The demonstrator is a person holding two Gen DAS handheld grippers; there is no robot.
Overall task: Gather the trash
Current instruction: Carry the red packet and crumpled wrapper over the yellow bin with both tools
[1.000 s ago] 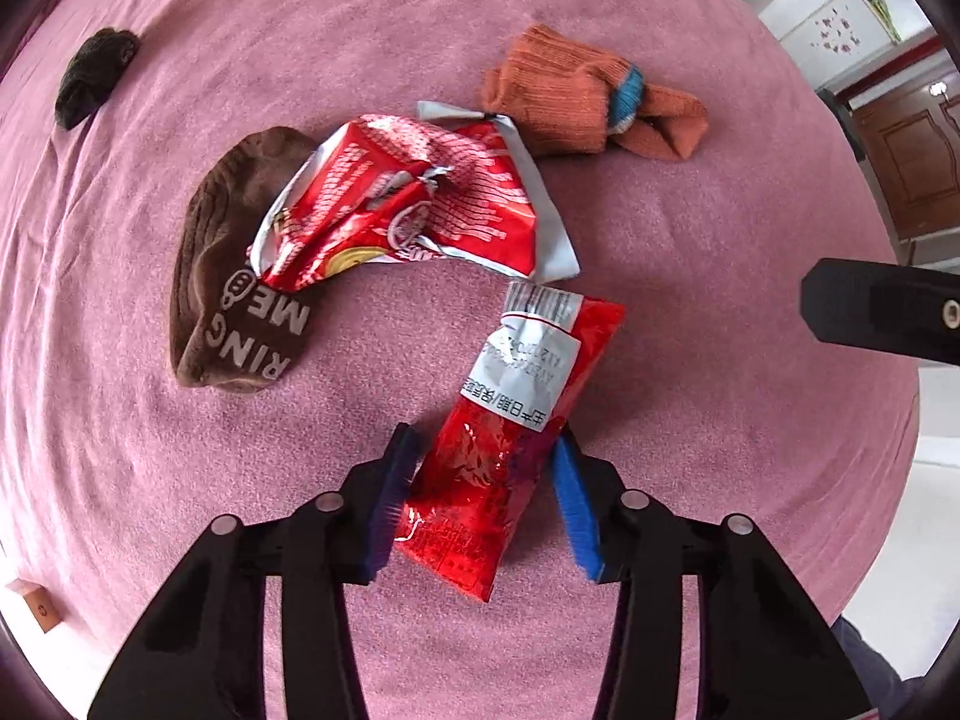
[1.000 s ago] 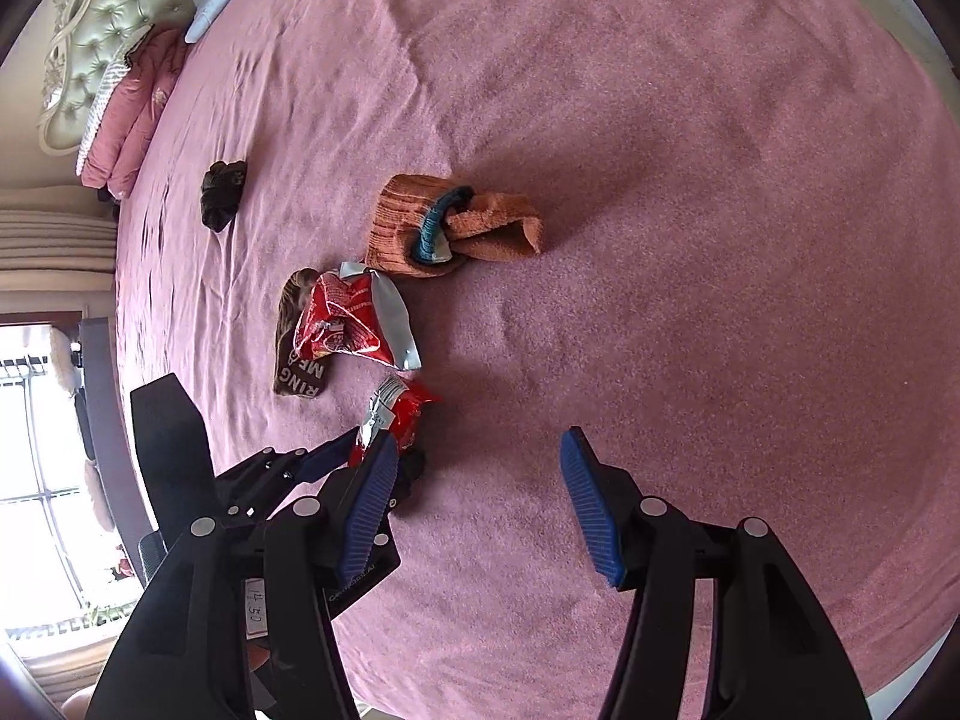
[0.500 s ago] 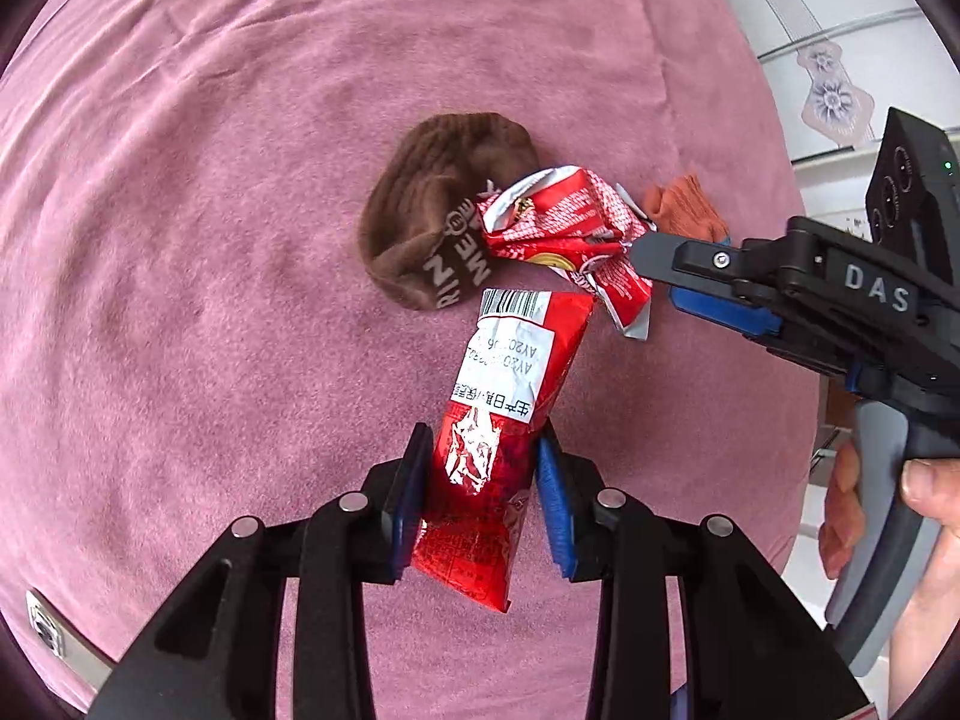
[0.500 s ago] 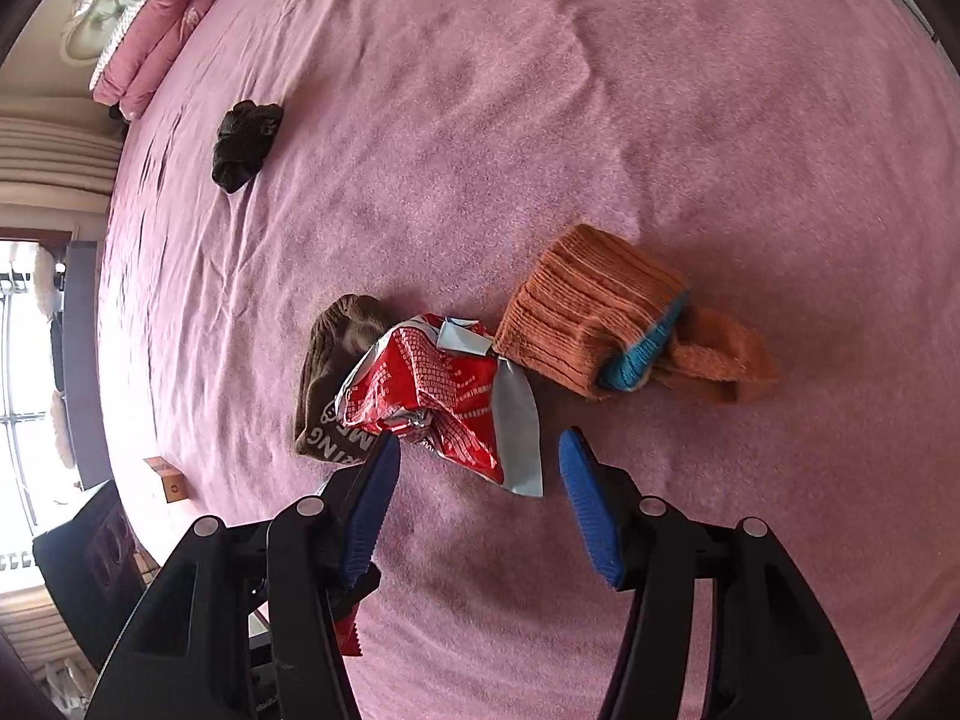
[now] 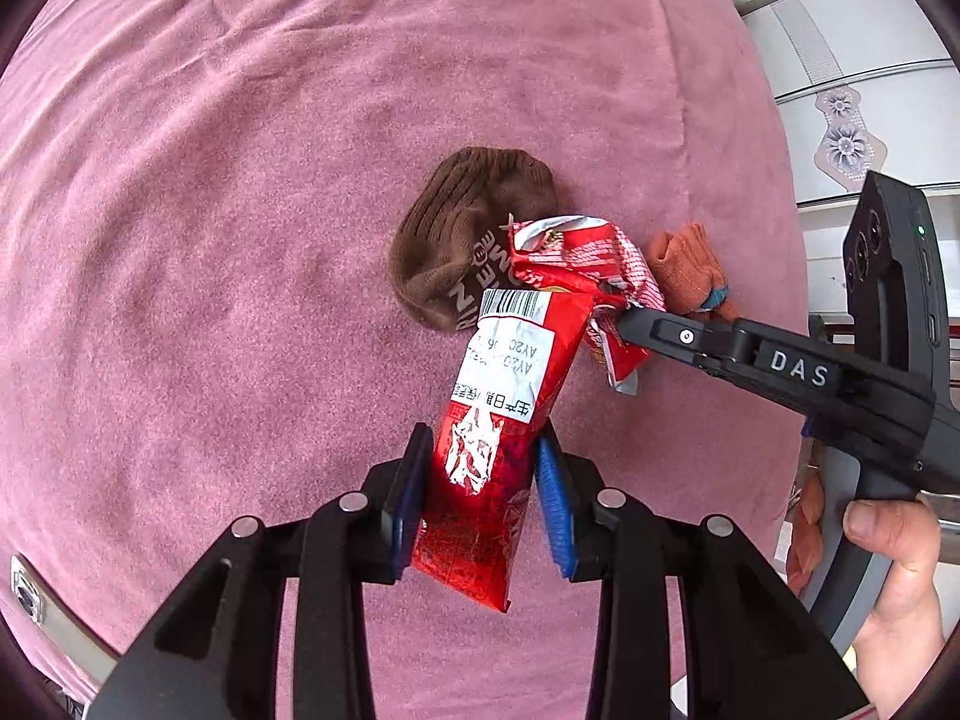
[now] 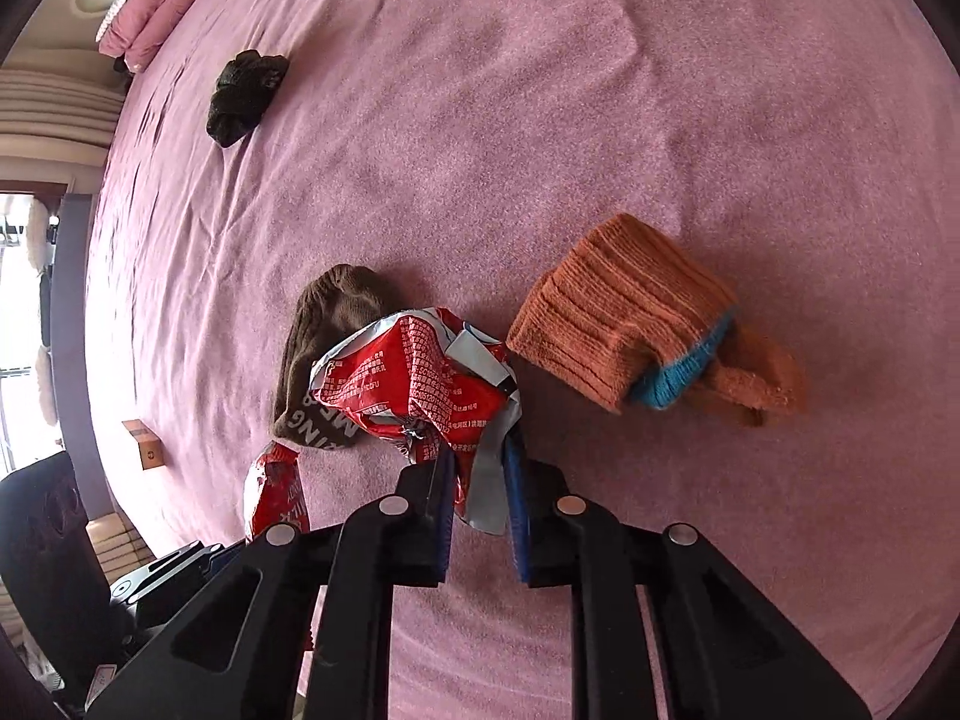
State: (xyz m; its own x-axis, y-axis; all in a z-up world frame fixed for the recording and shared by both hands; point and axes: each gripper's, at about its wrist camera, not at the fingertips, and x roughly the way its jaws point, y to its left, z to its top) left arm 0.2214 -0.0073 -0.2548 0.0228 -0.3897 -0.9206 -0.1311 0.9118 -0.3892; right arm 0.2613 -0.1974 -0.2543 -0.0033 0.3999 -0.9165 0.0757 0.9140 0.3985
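The left gripper (image 5: 483,498) is clamped on the long red packet (image 5: 504,414), its long axis pointing away along the jaws. The right gripper (image 6: 477,480) has just closed on the crumpled wrapper's (image 6: 414,384) near edge; it probably still rests on the bed (image 6: 540,120), partly over a brown sock (image 6: 327,324).

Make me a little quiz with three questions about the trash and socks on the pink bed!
1. True or false: the left gripper holds the red packet.
2. What has the right gripper just closed on? A) orange sock B) crumpled wrapper C) black sock
3. Which sock lies partly under the crumpled wrapper?

Key: 1 true; 2 B; 3 the brown sock.
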